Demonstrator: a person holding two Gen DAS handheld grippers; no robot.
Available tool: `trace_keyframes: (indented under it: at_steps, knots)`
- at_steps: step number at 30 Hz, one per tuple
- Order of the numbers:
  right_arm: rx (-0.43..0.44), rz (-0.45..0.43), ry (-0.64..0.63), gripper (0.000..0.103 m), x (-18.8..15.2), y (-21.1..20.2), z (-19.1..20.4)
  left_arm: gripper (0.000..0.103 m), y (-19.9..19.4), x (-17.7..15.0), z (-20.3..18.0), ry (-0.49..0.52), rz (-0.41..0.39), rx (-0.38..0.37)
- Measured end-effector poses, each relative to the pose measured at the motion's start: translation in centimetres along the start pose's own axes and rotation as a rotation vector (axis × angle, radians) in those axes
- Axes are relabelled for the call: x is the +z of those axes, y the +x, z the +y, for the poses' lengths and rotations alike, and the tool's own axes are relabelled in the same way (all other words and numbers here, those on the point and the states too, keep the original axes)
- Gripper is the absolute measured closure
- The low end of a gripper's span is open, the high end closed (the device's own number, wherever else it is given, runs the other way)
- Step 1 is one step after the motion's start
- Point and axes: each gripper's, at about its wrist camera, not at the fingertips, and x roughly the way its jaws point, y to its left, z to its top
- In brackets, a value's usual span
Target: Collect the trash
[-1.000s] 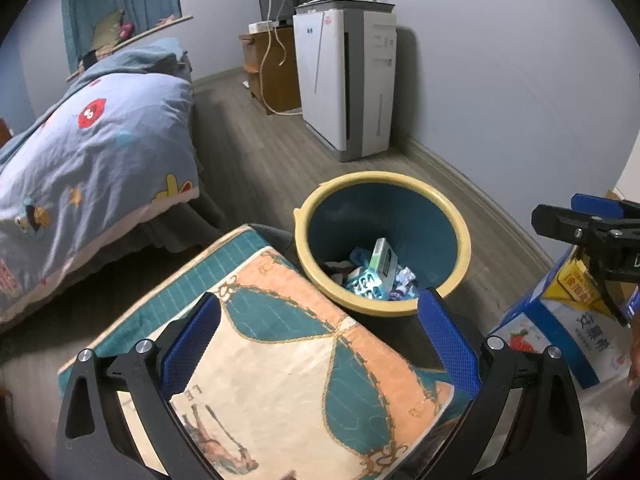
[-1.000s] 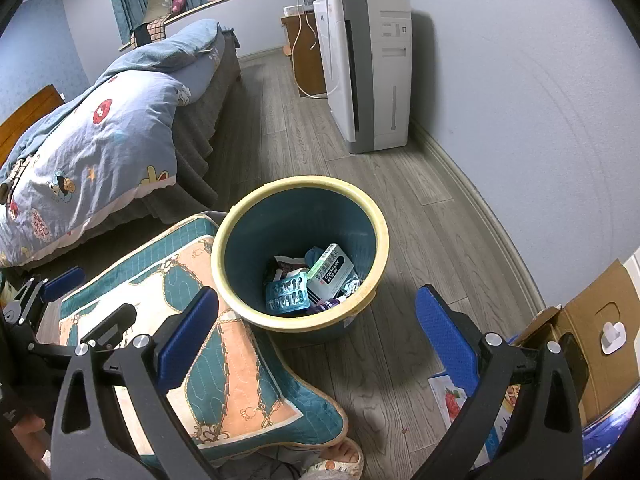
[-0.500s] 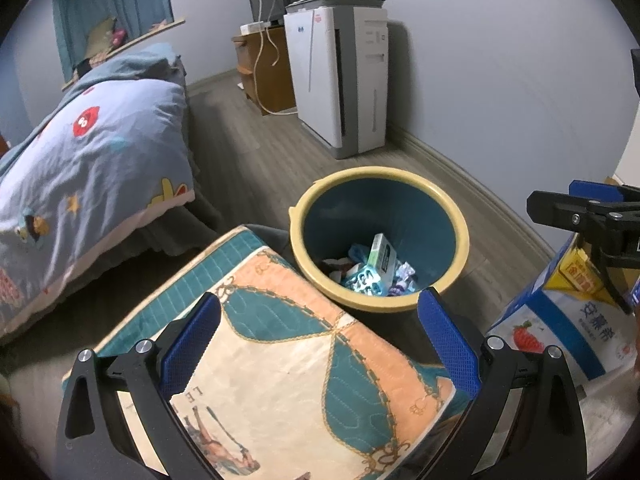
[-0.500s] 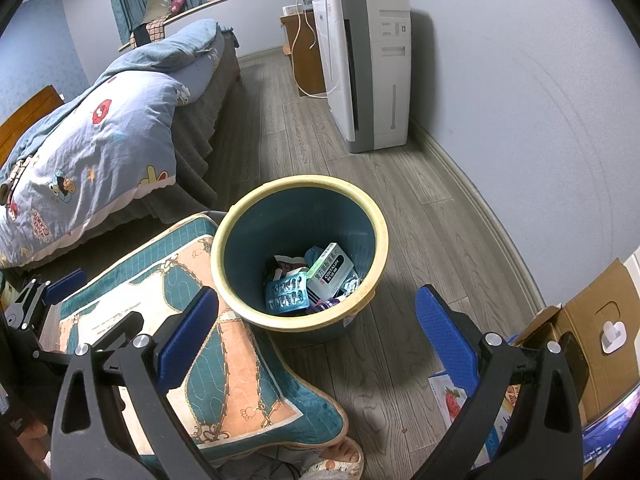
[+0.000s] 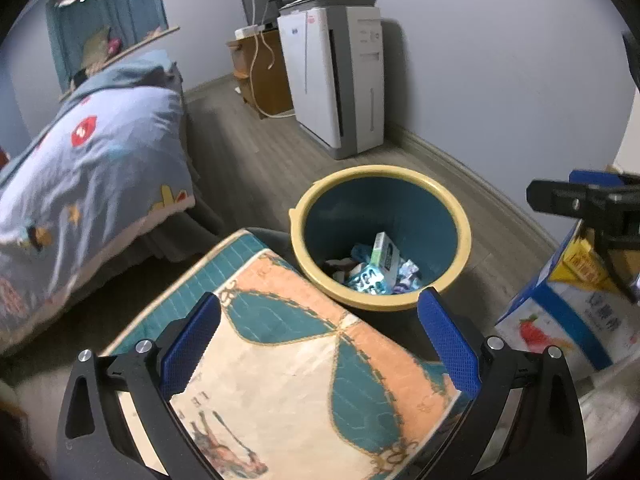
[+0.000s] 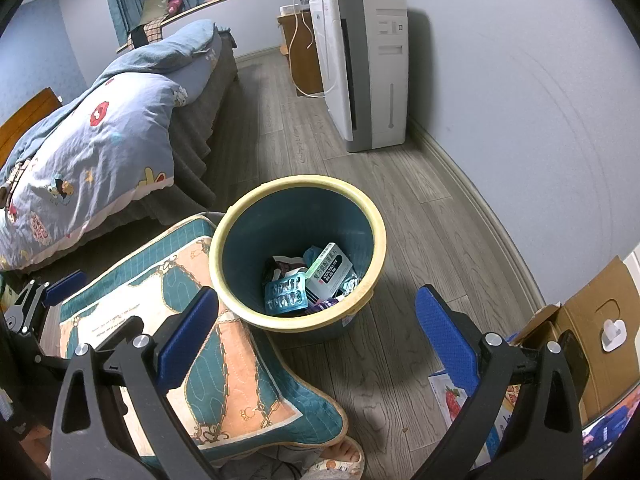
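A teal bin with a yellow rim stands on the wood floor. Inside lie a white medicine box, a blue blister pack and other wrappers. My left gripper is open and empty, above a patterned cushion just short of the bin. My right gripper is open and empty, above the floor at the bin's near side. The right gripper also shows at the right edge of the left wrist view, the left gripper at the left edge of the right wrist view.
A bed with a blue quilt lies to the left. A white air purifier and a wooden cabinet stand against the far wall. A blue and white carton and a cardboard box sit at the right.
The left gripper has drifted a little so the bin and purifier sit slightly higher and more to the right in its view. The right gripper has barely moved. Both stay open.
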Motion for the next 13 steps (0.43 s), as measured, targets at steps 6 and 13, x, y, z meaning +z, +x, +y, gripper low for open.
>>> trace_keyframes:
  at_steps: [6,13]
  knots:
    - [-0.002,0.000,0.004,0.006,-0.12,-0.07,-0.07,0.005,-0.07,0.02,-0.42,0.031,0.004,0.005]
    - [-0.004,0.005,0.012,0.006,-0.07,0.00,-0.35,0.005,0.02,0.13,-0.40,0.025,0.028,-0.002]
